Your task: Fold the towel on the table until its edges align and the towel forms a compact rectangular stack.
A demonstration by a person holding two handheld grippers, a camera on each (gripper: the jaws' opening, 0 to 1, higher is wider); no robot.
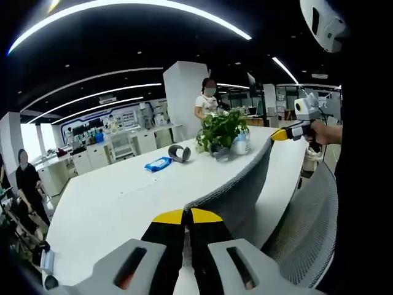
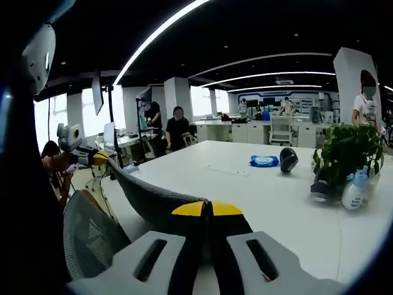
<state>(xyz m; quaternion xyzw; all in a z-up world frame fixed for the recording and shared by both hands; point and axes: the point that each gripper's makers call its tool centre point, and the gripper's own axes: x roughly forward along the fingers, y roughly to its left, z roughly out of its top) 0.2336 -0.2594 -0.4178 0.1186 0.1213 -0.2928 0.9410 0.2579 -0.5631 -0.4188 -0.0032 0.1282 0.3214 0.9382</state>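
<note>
white table [image 1: 123,196]; both claws pinch towel [image 1: 239,184] edge.

We see grey waffle-textured towel [image 1: 242,184], white counter [image 1: 116,203], yellow-tipped black gripper [image 1: 186,216] w/ grey body, blue wipes pack [image 1: 158,163], green plant [image 1: 221,129].

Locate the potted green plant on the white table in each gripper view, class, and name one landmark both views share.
Left gripper view: the potted plant stands at upper centre, far across the table, beyond the lifted grey towel.
Right gripper view: the potted plant stands at the right edge, white bottle in front.
Shared landmark: the blue wipes packet beside a dark roll.
</note>
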